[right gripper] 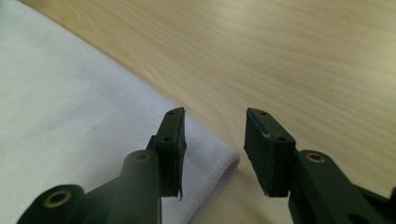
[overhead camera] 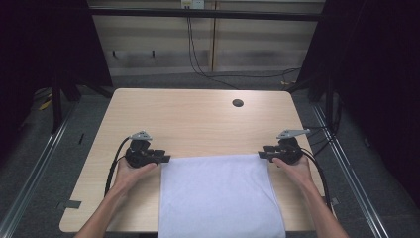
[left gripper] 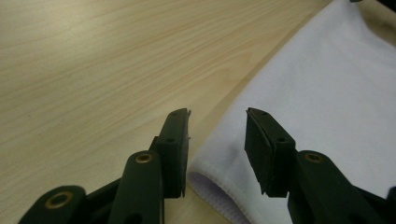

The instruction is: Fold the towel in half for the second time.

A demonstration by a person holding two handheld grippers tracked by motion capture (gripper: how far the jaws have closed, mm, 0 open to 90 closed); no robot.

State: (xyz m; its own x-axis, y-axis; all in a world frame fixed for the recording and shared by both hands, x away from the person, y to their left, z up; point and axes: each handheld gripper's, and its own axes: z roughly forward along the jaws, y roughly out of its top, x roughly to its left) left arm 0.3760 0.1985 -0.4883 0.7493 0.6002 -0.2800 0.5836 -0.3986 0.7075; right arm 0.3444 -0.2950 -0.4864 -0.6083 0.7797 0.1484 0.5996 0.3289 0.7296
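A white cloth (overhead camera: 218, 196) lies flat on the wooden table (overhead camera: 198, 119), reaching over the near edge. My left gripper (overhead camera: 166, 158) hovers at the cloth's far left corner (left gripper: 205, 172), jaws open, nothing pinched between them. My right gripper (overhead camera: 261, 154) is at the far right corner (right gripper: 224, 161), also open and empty. In the left gripper view the cloth (left gripper: 327, 107) spreads to the right of my left gripper (left gripper: 217, 116). In the right gripper view the cloth (right gripper: 70, 107) spreads to the left of my right gripper (right gripper: 215, 116). Each corner lies on the table below the jaws.
A dark round hole (overhead camera: 237, 103) sits in the tabletop at the back right. Cables trail from both grippers toward the table's sides. Metal rails (overhead camera: 34, 163) run along the floor on either side.
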